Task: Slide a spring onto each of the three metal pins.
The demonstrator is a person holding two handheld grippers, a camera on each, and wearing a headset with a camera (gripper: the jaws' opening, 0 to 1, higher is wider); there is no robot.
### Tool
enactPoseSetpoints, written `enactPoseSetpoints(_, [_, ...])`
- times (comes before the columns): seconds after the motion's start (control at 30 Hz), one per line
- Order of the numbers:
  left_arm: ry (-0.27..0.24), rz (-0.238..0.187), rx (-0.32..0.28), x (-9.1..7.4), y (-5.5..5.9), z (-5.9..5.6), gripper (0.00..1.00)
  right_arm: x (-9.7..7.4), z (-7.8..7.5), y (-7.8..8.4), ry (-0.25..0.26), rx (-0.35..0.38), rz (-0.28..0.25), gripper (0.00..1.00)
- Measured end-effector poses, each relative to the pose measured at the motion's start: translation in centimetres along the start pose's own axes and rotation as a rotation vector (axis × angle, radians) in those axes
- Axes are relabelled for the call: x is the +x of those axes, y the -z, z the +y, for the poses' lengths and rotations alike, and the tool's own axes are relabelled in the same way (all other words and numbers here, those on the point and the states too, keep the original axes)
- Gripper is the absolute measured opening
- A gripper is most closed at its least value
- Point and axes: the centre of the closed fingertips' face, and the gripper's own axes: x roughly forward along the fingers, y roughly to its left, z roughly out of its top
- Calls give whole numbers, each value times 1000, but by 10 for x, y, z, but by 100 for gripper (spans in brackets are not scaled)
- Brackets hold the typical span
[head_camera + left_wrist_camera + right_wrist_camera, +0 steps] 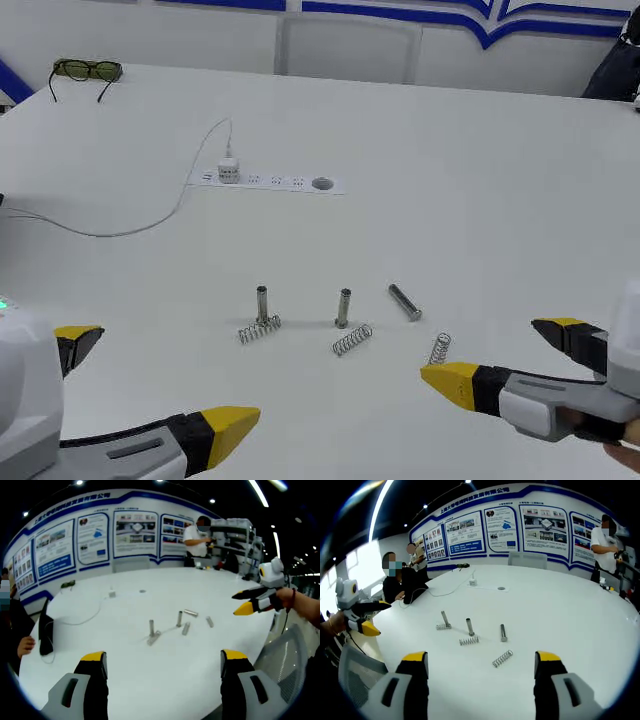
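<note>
Head view looks down on a white table [480,200]. At lower centre of the frame two metal pins stand upright, the left pin [262,303] and the middle pin [344,307]; the third pin [405,302] lies flat to their right. All three springs lie loose on the tabletop. The left spring [259,329] touches the left pin's foot, the middle spring [352,339] sits just below the middle pin, and the right spring [439,347] lies below the lying pin, near a yellow tip of the right gripper [500,355].

That gripper hangs at lower right, jaws wide apart and holding nothing. The left gripper [155,385], at lower left, is likewise spread and unloaded. Both are short of the pins.

Above the pins lies a power strip [270,182] with a white plug [229,170], and its cable [130,225] trails to the left edge. Glasses [86,72] rest at upper left, and a chair [348,47] stands at top centre.
</note>
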Motion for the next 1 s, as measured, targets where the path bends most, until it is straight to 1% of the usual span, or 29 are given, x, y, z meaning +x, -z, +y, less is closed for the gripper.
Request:
enactPoseSetpoints(0.17, [-1, -2, 4, 1, 0, -1, 95, 9, -2, -7, -10, -16, 3, 88])
enactPoseSetpoints(0.33, [5, 8, 6, 3, 2, -3, 93, 18, -8, -14, -19, -10, 4, 86])
enactPoseSetpoints(0.5, [10, 14, 6, 5, 4, -4, 93, 29, -15, -17, -25, -7, 20, 85])
enactPoseSetpoints(0.6, [13, 13, 5, 6, 5, -5, 93, 36, -19, -21, -30, -8, 27, 83])
enactPoseSetpoints(1.0, [15, 11, 4, 9, 5, -5, 92, 64, -26, -27, -49, -31, 51, 73])
